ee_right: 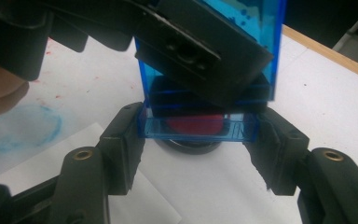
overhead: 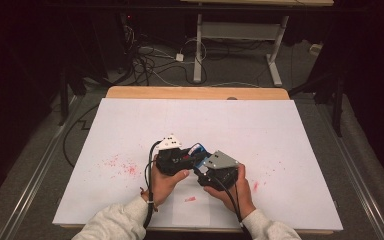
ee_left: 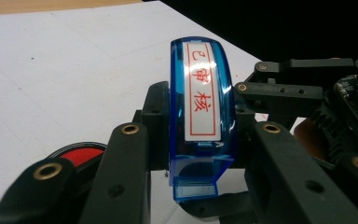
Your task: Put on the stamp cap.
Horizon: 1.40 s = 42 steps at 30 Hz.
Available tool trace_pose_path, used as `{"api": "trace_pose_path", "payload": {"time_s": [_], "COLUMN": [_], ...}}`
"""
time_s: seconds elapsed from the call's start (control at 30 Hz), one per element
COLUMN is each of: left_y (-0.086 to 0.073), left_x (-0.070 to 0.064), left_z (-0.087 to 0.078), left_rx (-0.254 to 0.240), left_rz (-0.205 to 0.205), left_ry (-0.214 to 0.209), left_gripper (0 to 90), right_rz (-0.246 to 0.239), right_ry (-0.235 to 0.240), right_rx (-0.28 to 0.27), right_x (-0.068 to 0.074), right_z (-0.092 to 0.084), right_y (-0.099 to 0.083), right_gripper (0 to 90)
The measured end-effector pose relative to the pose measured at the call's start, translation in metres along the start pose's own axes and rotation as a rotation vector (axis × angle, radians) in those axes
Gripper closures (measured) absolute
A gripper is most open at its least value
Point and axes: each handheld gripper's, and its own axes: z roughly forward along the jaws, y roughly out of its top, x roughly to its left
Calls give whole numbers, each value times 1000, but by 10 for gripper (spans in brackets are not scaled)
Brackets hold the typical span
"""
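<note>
Left gripper (ee_left: 193,140): jaws closed on the sides of the blue stamp (ee_left: 200,112), at frame centre. Right gripper (ee_right: 200,140): jaws closed on the stamp's clear lower frame (ee_right: 198,126), with the red ink pad (ee_right: 195,123) behind it. In the high view both meet at lower centre, above the white sheet (overhead: 130,125). Judgement: light, rigid, slick plastic; grip the flat sides, moderate pressure.

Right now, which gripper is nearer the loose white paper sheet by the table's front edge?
Right. The right gripper, shut on the blue stamp, sits just above the paper sheet's right part. The left gripper, also clamping the stamp, sits slightly farther back and left.
</note>
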Motion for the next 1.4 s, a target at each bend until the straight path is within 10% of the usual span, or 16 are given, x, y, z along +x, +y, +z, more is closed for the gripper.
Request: {"api": "trace_pose_path", "payload": {"time_s": [0.77, 1.4], "left_y": [-1, -3], "left_x": [0, 8], "left_z": [1, -1], "left_rx": [22, -13], "left_rz": [44, -45], "left_ry": [-15, -96], "left_gripper": [673, 673], "right_rz": [11, -25], "right_ry": [14, 6], "right_rx": [-3, -38], "right_x": [-4, -2], "right_z": [-5, -8], "right_y": [-2, -3], "right_gripper": [403, 404]}}
